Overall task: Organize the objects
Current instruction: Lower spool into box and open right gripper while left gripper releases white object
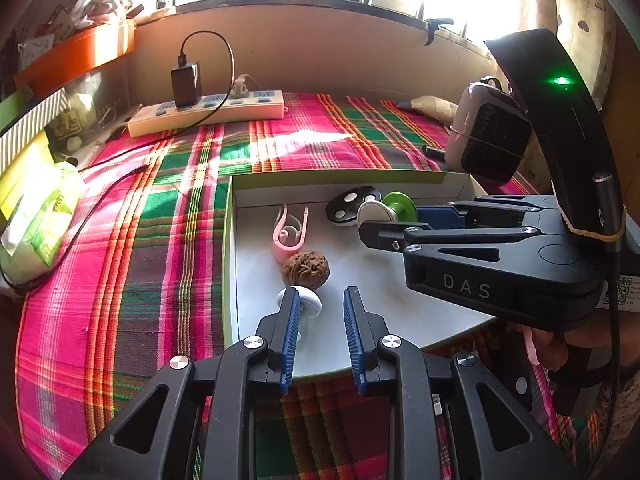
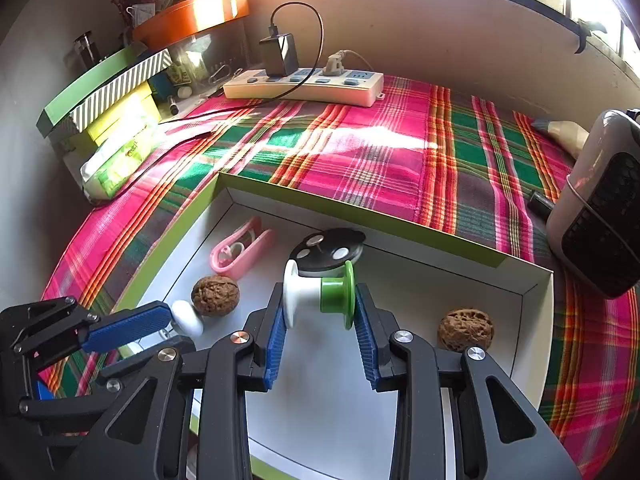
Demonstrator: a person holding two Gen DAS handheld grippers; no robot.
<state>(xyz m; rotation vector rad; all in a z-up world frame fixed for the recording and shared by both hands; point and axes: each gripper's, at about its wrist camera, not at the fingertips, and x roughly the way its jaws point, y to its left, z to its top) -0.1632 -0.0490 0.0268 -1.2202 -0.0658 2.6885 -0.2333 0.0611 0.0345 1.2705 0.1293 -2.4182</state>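
Observation:
A white tray with a green rim (image 1: 227,240) (image 2: 180,232) lies on the plaid cloth. My right gripper (image 2: 320,295) (image 1: 394,216) is shut on a white and green spool (image 2: 320,294) (image 1: 386,209), one pad on each end flange, just in front of a black disc with white dots (image 2: 328,250) (image 1: 352,204). My left gripper (image 1: 322,298) (image 2: 160,320) stands open over the tray's near left part, with bare tray floor showing between its pads. A small white spool (image 1: 310,302) (image 2: 186,317) lies by its left fingertip, partly hidden. In the tray are a pink clip (image 1: 288,232) (image 2: 240,250), a walnut (image 1: 306,270) (image 2: 215,295) and a second walnut (image 2: 465,330).
A power strip (image 1: 208,114) (image 2: 304,84) with a black charger and cable runs along the back wall. A green tissue pack (image 1: 36,224) (image 2: 120,156) and stacked boxes sit at the left. A small grey and black heater (image 1: 488,136) (image 2: 596,208) stands at the right.

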